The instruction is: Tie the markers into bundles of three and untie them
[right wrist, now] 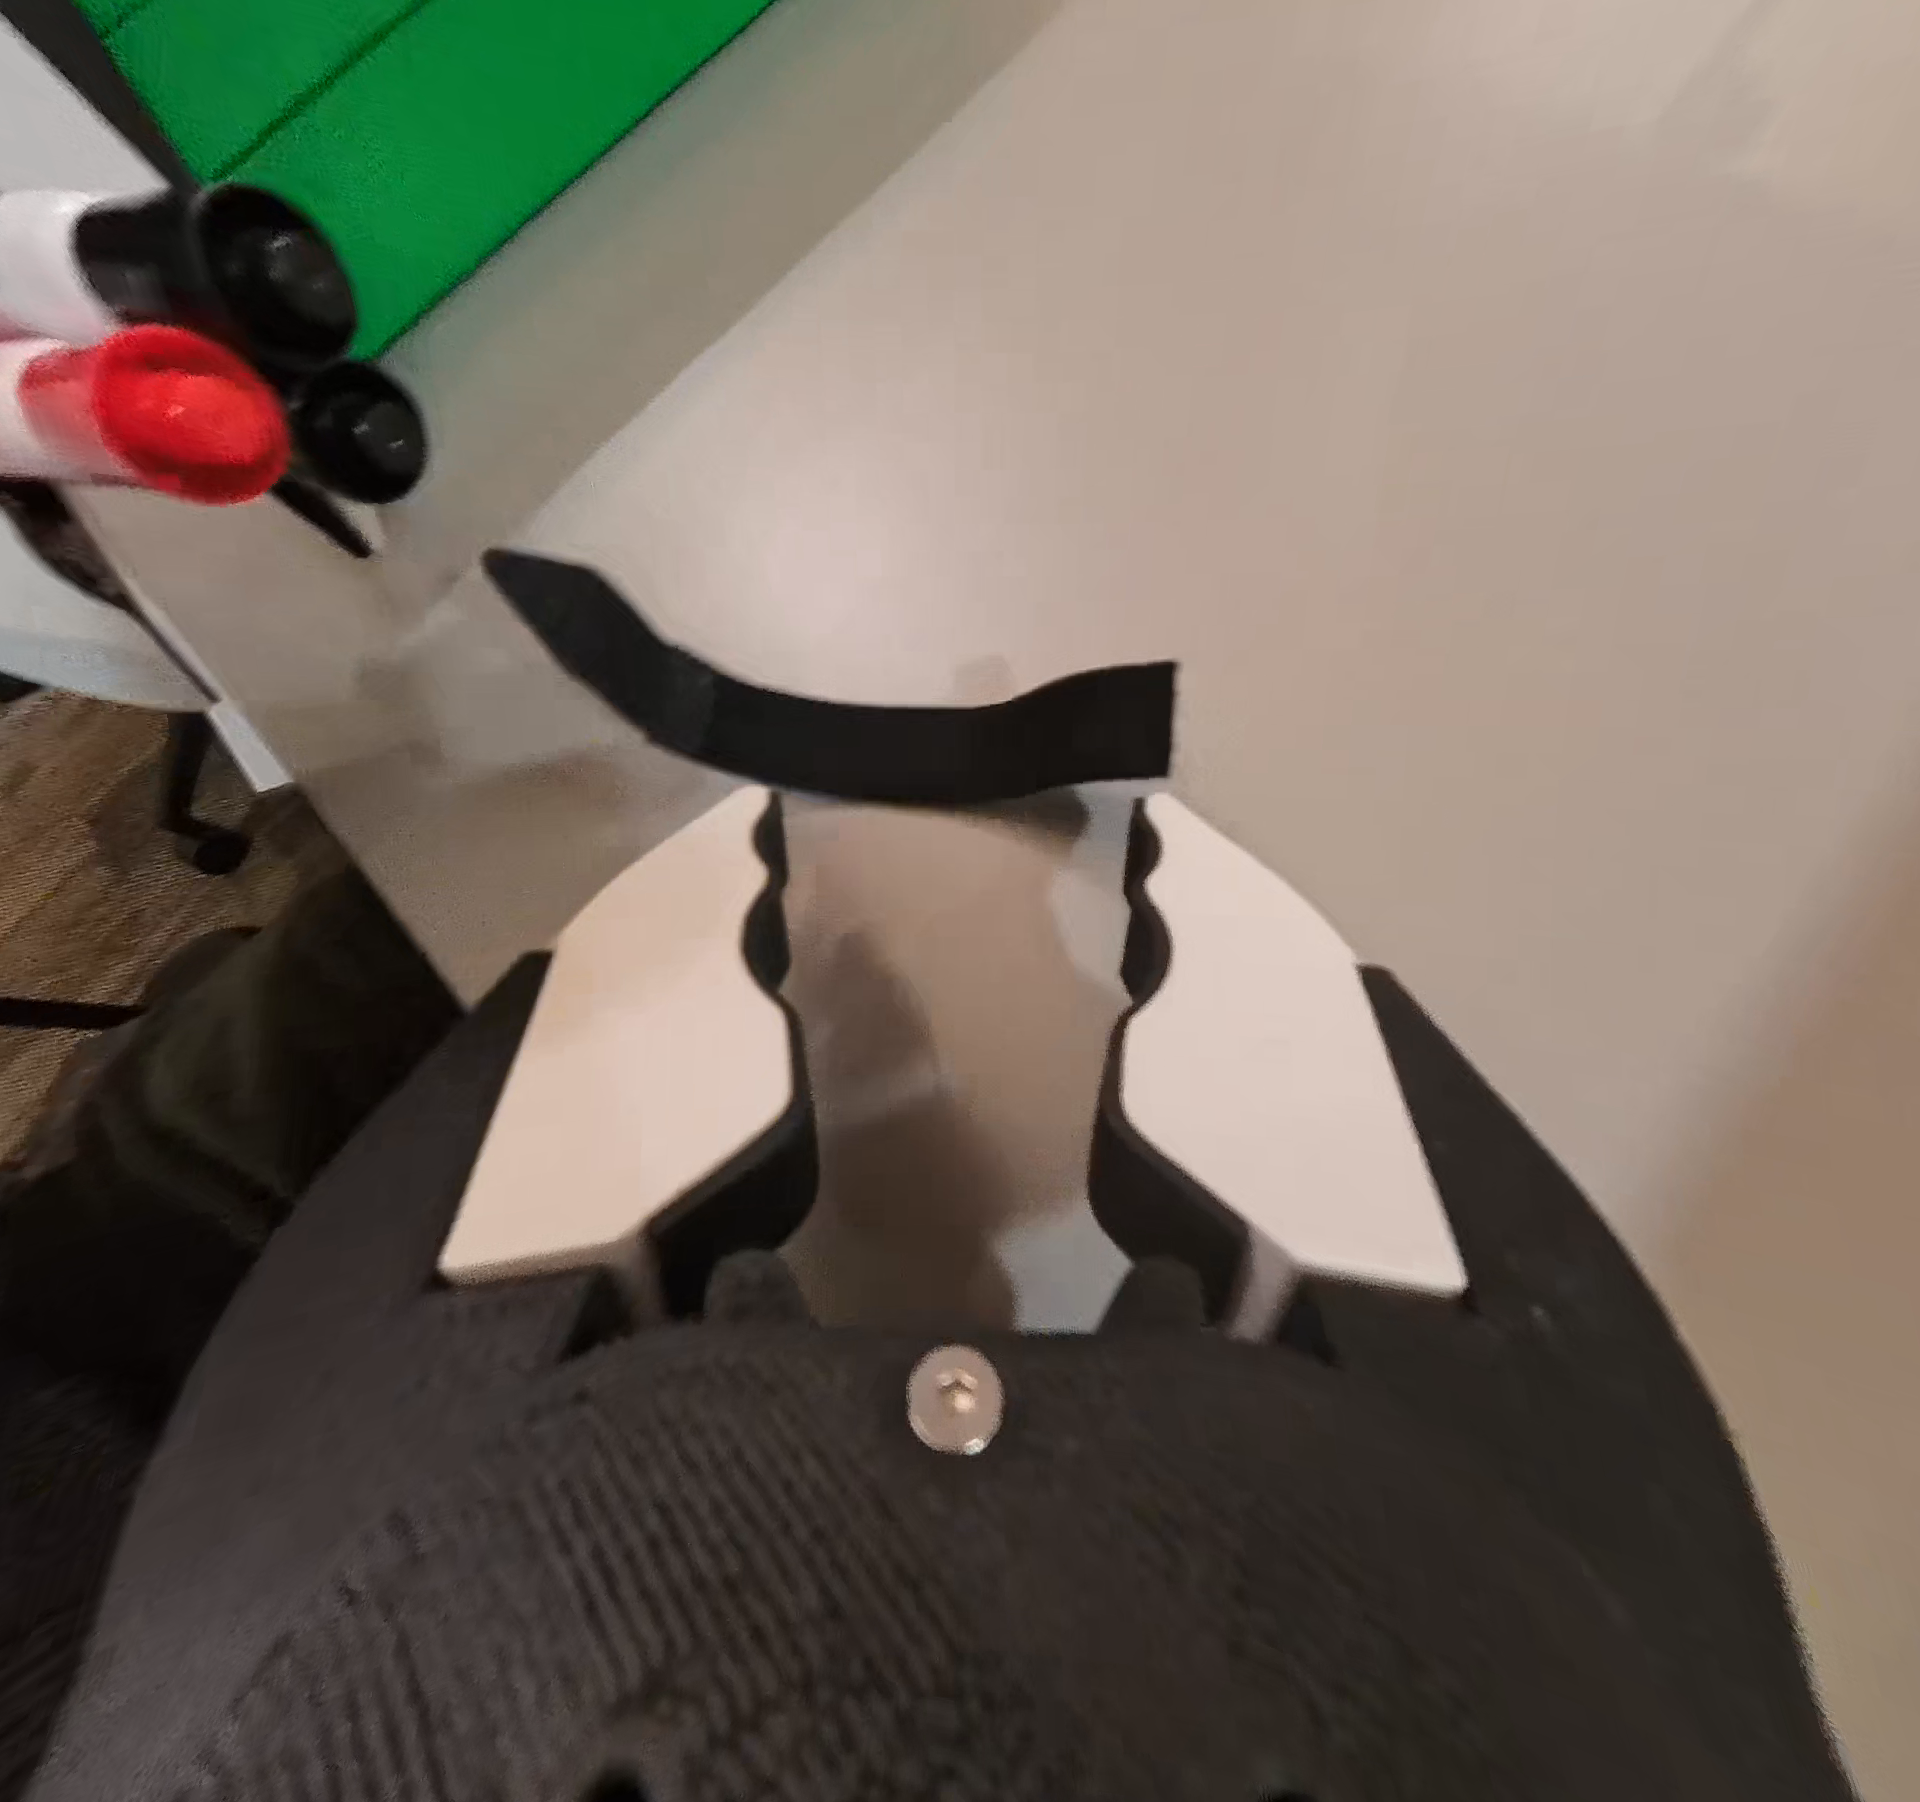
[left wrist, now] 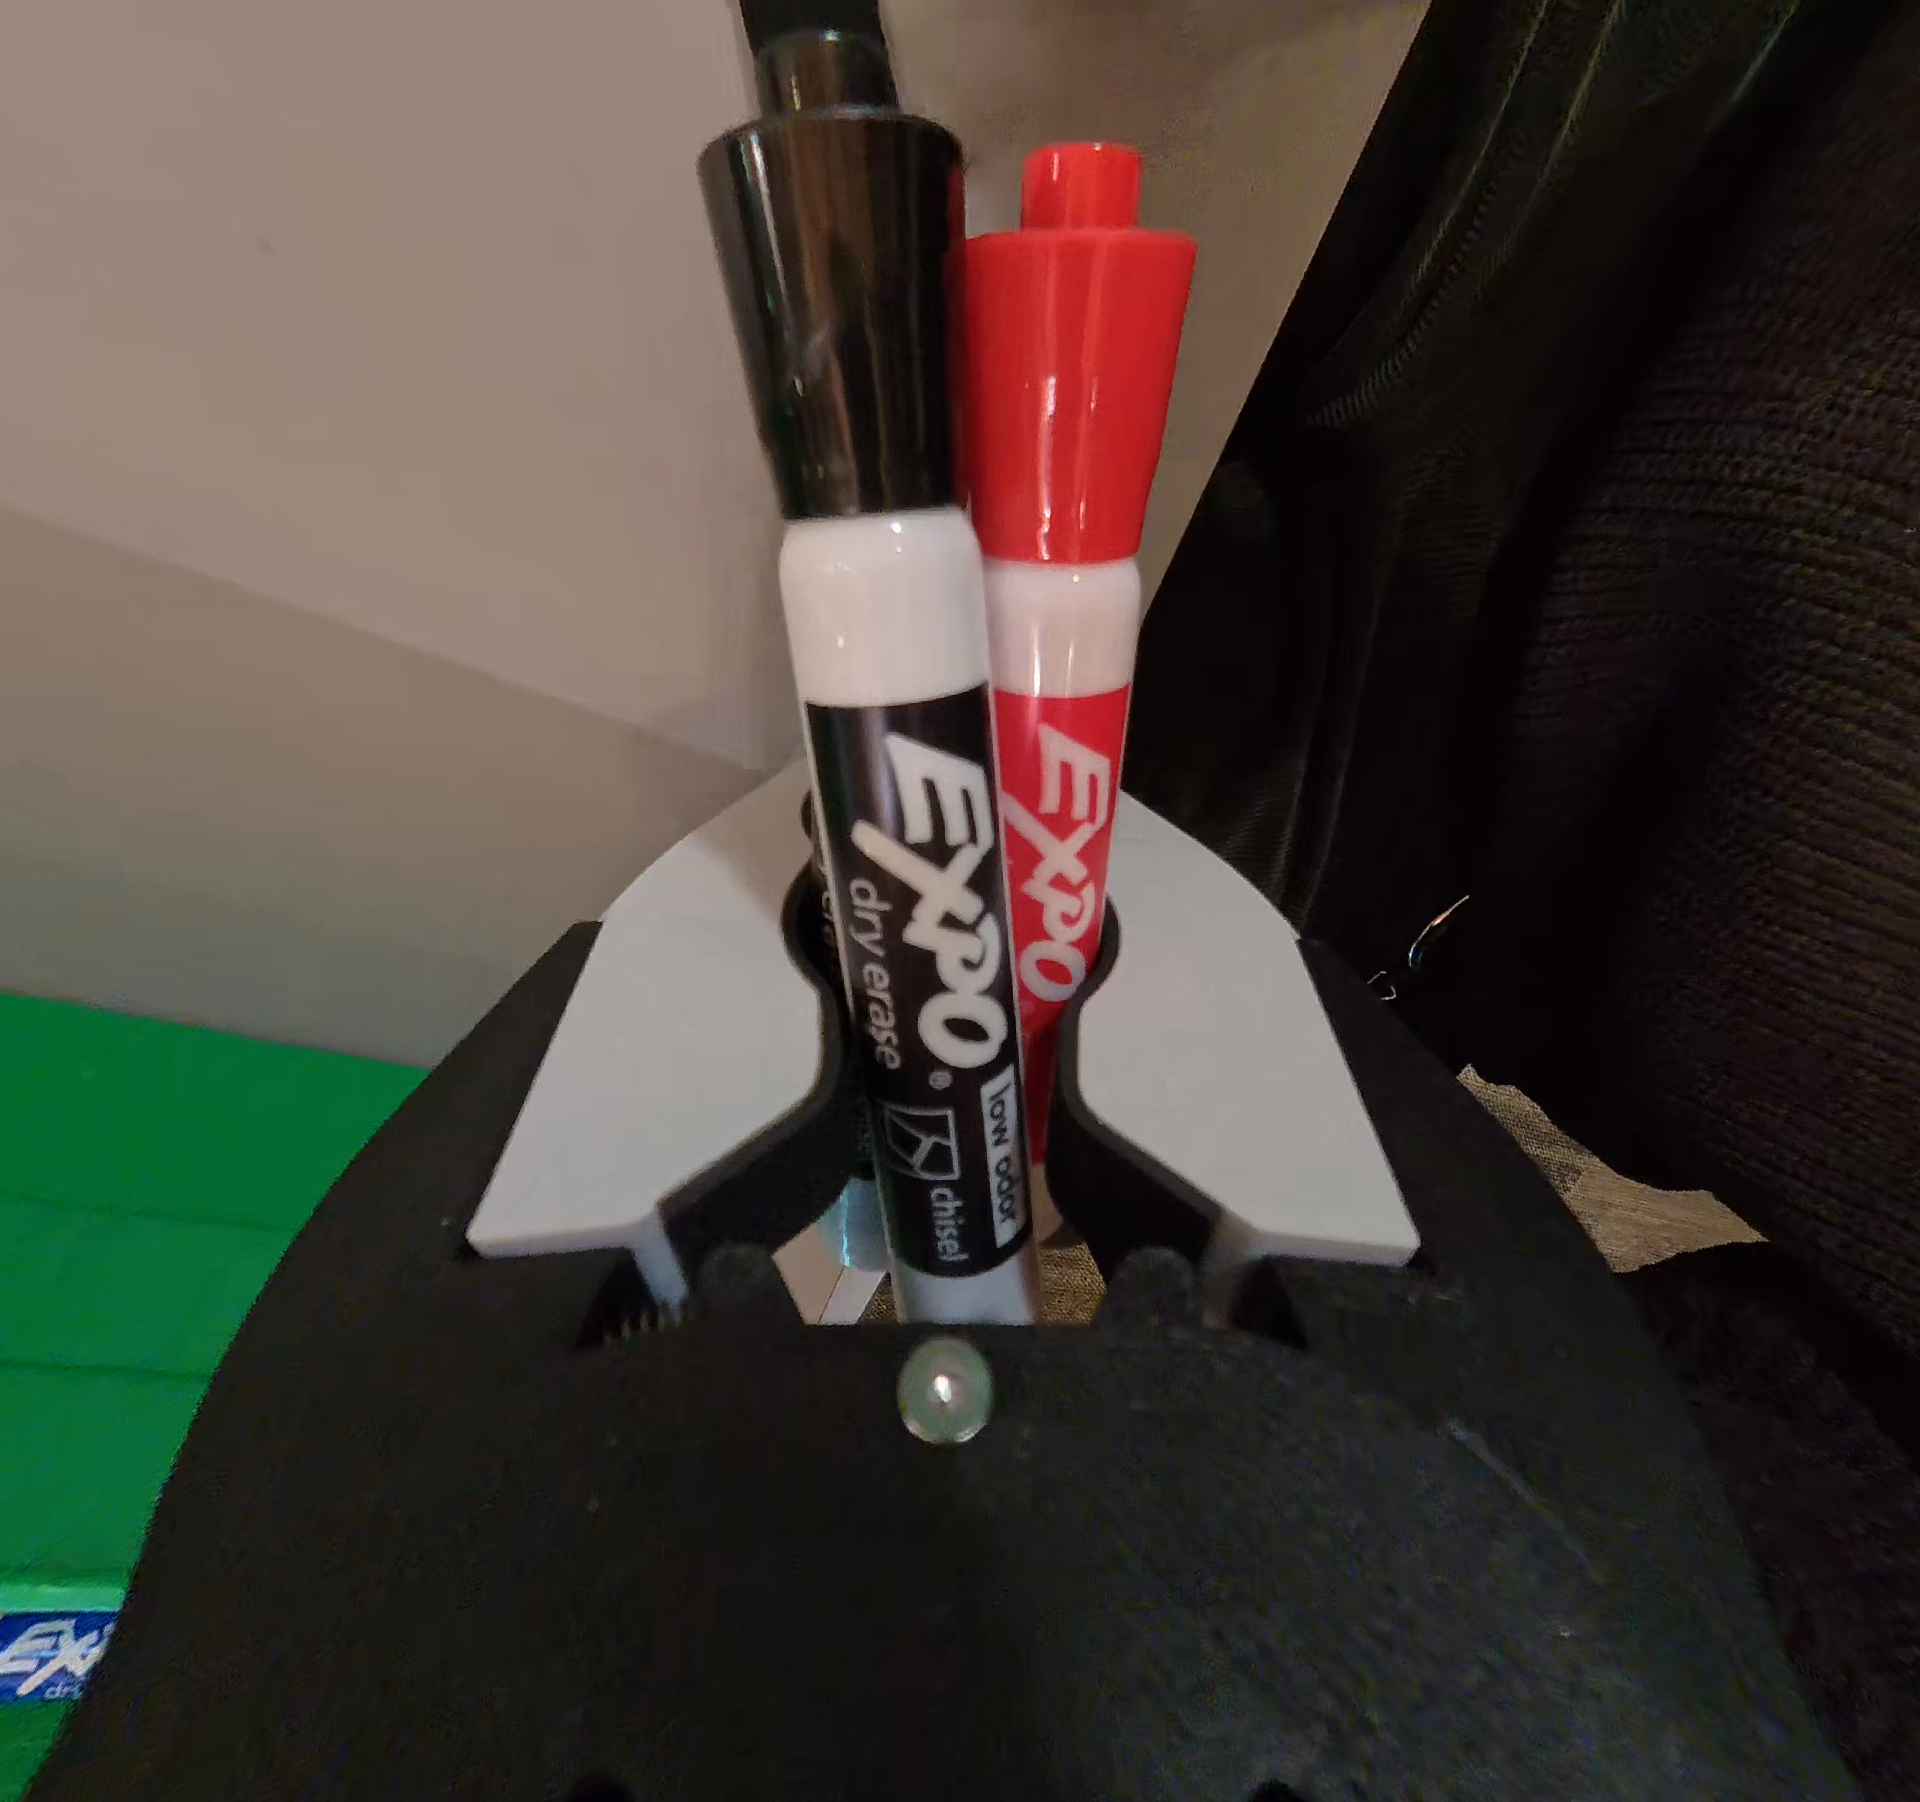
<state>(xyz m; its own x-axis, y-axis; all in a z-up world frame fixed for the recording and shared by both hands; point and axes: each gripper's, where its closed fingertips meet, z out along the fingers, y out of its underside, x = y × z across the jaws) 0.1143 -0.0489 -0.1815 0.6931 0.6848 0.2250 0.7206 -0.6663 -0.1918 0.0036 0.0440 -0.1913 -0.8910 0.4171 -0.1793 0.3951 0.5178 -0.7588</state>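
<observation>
In your left wrist view, your left gripper (left wrist: 951, 942) is clenched on a bundle of markers standing upright between its fingers (left wrist: 665, 1056): a black marker (left wrist: 883, 672) in front and a red marker (left wrist: 1070, 526) just beside it on the right. Behind them lies a pale tabletop (left wrist: 312, 402), a green box (left wrist: 156, 1233) at lower left, and dark fabric (left wrist: 1610, 505) to the right.

In your right wrist view, your right gripper (right wrist: 951, 817) is spread apart and holds nothing. A black strap (right wrist: 862, 713) lies across the tabletop just past its fingertips. The marker bundle shows at the left edge, caps toward you, well apart from your right fingers.
</observation>
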